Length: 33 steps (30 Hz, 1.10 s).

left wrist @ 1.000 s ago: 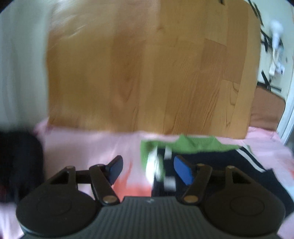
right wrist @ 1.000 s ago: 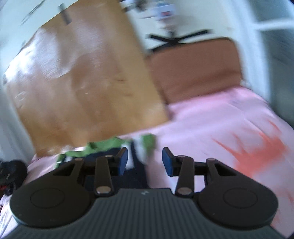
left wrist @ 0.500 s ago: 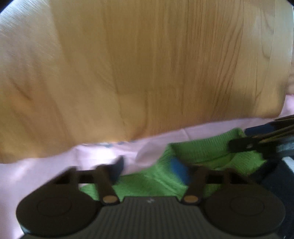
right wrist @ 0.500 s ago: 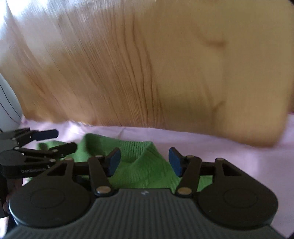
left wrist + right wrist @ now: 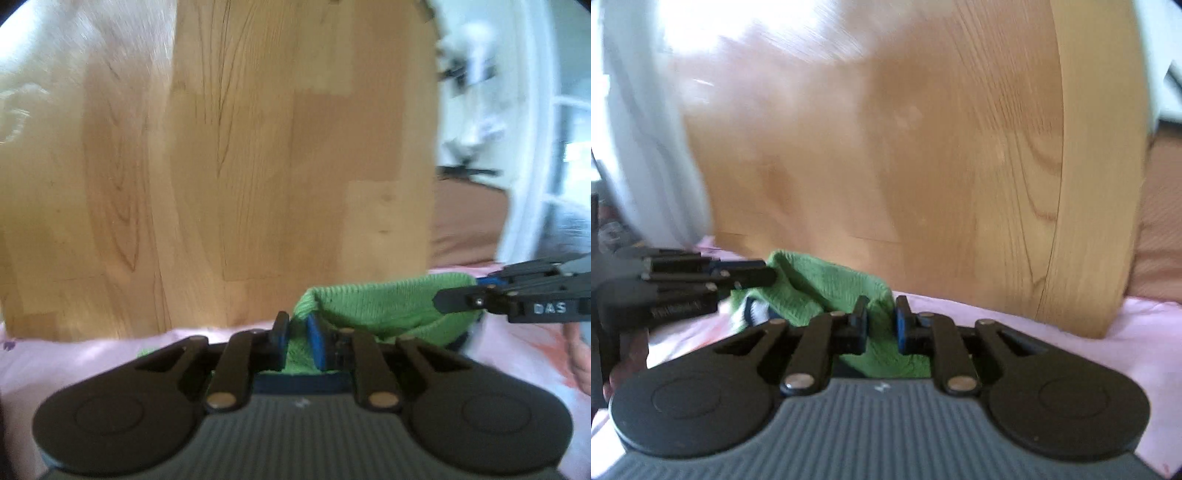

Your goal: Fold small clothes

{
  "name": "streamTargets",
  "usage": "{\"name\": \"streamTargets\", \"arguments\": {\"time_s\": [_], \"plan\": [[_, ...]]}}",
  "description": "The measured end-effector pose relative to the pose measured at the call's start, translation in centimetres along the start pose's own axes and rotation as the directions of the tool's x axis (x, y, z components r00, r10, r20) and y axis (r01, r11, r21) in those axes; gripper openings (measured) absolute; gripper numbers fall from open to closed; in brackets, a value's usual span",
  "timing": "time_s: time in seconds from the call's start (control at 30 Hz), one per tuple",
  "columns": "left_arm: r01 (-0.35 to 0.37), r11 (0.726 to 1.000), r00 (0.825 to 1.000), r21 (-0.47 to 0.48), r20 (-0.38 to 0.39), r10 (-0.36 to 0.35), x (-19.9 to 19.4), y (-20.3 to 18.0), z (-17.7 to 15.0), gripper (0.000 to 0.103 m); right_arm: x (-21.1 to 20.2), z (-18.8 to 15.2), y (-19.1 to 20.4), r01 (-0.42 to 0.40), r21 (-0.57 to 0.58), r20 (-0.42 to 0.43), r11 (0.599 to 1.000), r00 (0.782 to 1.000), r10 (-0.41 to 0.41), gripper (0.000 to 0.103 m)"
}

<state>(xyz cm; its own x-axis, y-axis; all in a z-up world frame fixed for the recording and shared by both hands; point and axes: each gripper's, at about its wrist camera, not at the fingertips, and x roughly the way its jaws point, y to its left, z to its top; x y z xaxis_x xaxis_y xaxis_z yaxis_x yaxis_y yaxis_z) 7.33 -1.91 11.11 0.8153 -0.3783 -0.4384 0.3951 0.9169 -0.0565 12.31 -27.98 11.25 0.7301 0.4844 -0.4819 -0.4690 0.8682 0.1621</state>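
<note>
A small knitted garment with a green top edge point(image 5: 380, 306) and navy body lies on a pink bedsheet point(image 5: 74, 354). My left gripper point(image 5: 297, 338) is shut on the left end of the green edge and lifts it. My right gripper point(image 5: 881, 325) is shut on the other end of the green edge point(image 5: 827, 280). The right gripper shows in the left wrist view point(image 5: 476, 295) at the right, and the left gripper shows in the right wrist view point(image 5: 753, 277) at the left. The garment's lower part is hidden behind the grippers.
A wooden headboard point(image 5: 258, 166) stands upright just behind the garment and fills both views point(image 5: 923, 147). A brown cushion point(image 5: 469, 218) and a white door frame point(image 5: 524, 147) lie to the right. A white curtain point(image 5: 646, 129) hangs at the left.
Both grippers were open above the green edge; now both have shut on it, one at each end, and the edge is raised off the sheet.
</note>
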Motion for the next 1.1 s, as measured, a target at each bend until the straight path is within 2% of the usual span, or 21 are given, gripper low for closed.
{"name": "streamTargets", "arguments": {"time_s": [0.1,0.2,0.27,0.33,0.37,0.4,0.43,0.5,0.53,0.57,0.67,0.7,0.77,0.8,0.83,0.87,0.9,0.93,0.97,1.03,1.1], "plan": [[0.018,0.999,1.000,0.030,0.004,-0.018,-5.6,-2.2,-4.4,0.007,-5.1,-3.8,2.7,-0.023,-0.027,0.030,0.999,0.999,0.024,0.017],[0.045,0.999,0.998,0.027,-0.049,-0.044,-8.7,-3.4,-9.1,0.007,-8.2,-9.6,5.1,0.010,-0.061,0.023,0.998,1.000,-0.009,0.015],[0.043,0.999,0.991,-0.011,-0.129,-0.044,-8.8,-3.4,-11.8,0.011,-9.0,-13.1,6.0,0.019,-0.052,0.008,0.998,1.000,-0.018,0.010],[0.036,0.998,0.970,-0.059,-0.237,-0.049,-8.3,-3.3,-14.3,0.011,-8.7,-16.4,6.4,0.036,-0.011,-0.045,0.999,0.998,-0.036,0.010],[0.032,0.996,0.957,-0.085,-0.285,-0.055,-8.1,-3.1,-15.1,0.011,-8.0,-16.9,6.2,0.056,-0.002,-0.071,0.998,0.996,-0.056,0.012],[0.037,0.994,0.952,-0.103,-0.300,-0.067,-8.3,-2.8,-15.4,0.011,-7.8,-17.7,6.2,0.062,0.001,-0.075,0.998,0.995,-0.062,0.013],[0.045,0.993,0.954,-0.113,-0.289,-0.076,-9.0,-2.5,-15.3,0.012,-8.3,-17.7,6.2,0.056,0.006,-0.057,0.998,0.997,-0.055,0.016],[0.041,0.990,0.974,-0.134,-0.216,-0.070,-10.6,-1.5,-13.8,0.021,-9.9,-16.7,6.0,0.007,0.034,-0.034,0.999,0.999,-0.006,0.017],[0.037,0.987,0.981,-0.154,-0.183,-0.066,-11.1,-1.0,-13.0,0.025,-11.1,-16.2,5.8,-0.005,0.042,0.005,0.999,1.000,0.005,0.019],[0.037,0.982,0.987,-0.184,-0.146,-0.065,-11.3,-0.6,-11.9,0.026,-11.9,-15.3,5.4,-0.007,0.058,0.046,0.998,0.999,0.005,0.021],[0.034,0.975,0.995,-0.221,-0.085,-0.054,-9.7,-0.2,-9.2,0.026,-12.4,-13.0,4.5,0.053,0.121,0.114,0.991,0.991,-0.067,0.022],[0.015,0.975,0.996,-0.220,-0.083,-0.034,-8.4,0.2,-8.8,0.026,-12.3,-12.6,4.0,0.071,0.144,0.136,0.987,0.987,-0.091,0.023],[-0.047,0.978,0.993,-0.203,-0.119,0.023,-5.2,0.7,-8.9,0.026,-11.9,-12.3,2.5,0.043,0.212,0.172,0.976,0.982,-0.081,0.023],[-0.077,0.978,0.988,-0.194,-0.147,0.048,-3.6,1.1,-9.2,0.026,-11.1,-12.4,1.7,0.030,0.254,0.171,0.967,0.982,-0.075,0.023],[-0.119,0.974,0.977,-0.195,-0.197,0.079,-2.0,1.8,-9.8,0.021,-10.3,-12.9,1.2,0.043,0.278,0.153,0.960,0.984,-0.088,0.023],[-0.168,0.965,0.961,-0.203,-0.250,0.115,-0.6,2.7,-10.6,0.019,-9.6,-13.4,0.8,0.084,0.282,0.121,0.956,0.985,-0.122,0.023],[-0.177,0.959,0.961,-0.220,-0.248,0.120,-0.5,3.7,-11.1,0.019,-8.7,-14.3,0.3,0.153,0.279,0.069,0.948,0.981,-0.178,0.023],[-0.148,0.958,0.971,-0.246,-0.221,0.093,-0.7,4.3,-11.3,0.018,-8.1,-15.3,-0.2,0.226,0.284,0.008,0.932,0.971,-0.238,0.022],[-0.142,0.954,0.972,-0.262,-0.218,0.085,-1.0,4.6,-11.5,0.018,-7.8,-16.6,-1.2,0.266,0.307,-0.037,0.914,0.963,-0.268,0.016],[-0.157,0.958,0.970,-0.241,-0.220,0.104,-1.3,4.3,-11.5,0.018,-9.4,-19.1,-2.6,0.222,0.390,0.011,0.894,0.969,-0.246,0.017],[-0.181,0.963,0.965,-0.197,-0.226,0.135,-1.3,3.6,-11.4,0.018,-10.8,-19.6,-2.9,0.191,0.423,0.030,0.886,0.974,-0.225,0.018]]}}
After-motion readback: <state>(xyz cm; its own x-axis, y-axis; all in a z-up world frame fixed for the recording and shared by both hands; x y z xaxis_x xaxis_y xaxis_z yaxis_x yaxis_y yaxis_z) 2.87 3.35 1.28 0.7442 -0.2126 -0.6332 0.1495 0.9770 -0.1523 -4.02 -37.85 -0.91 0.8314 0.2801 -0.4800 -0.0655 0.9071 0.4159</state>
